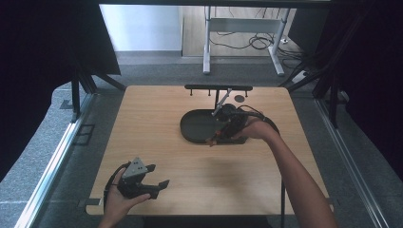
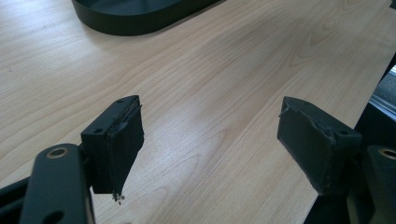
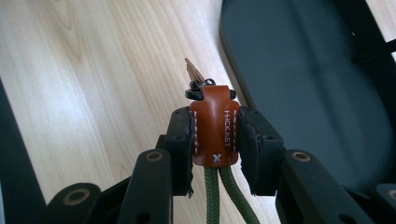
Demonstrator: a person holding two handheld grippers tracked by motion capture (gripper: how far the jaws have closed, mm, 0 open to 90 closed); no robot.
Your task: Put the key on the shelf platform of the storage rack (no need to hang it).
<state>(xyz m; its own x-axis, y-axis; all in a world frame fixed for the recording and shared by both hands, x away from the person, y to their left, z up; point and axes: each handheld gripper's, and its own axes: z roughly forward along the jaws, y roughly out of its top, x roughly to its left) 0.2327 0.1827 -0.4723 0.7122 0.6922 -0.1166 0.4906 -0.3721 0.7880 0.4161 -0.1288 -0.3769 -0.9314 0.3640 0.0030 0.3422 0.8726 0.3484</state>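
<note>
A brown leather key fob [image 3: 215, 122] with white stitching, a doubled green cord [image 3: 212, 196] and a brass key [image 3: 191, 71] at its tip sits between the pads of my right gripper [image 3: 215, 140], which is shut on it. In the high view the right gripper [image 1: 216, 137] hovers at the front rim of a dark oval tray [image 1: 192, 128], fob [image 1: 212, 140] pointing toward the person. The tray [image 3: 303, 70] lies to the right in the right gripper view. My left gripper [image 1: 159, 175] rests near the table's front left, open and holding nothing [image 2: 212, 140].
A black bar on short legs [image 1: 218, 87] stands along the table's far edge, with a small dark disc [image 1: 239, 98] beside it. Metal frame rails run down both sides of the table. The tray's rim [image 2: 130, 21] shows ahead of the left gripper.
</note>
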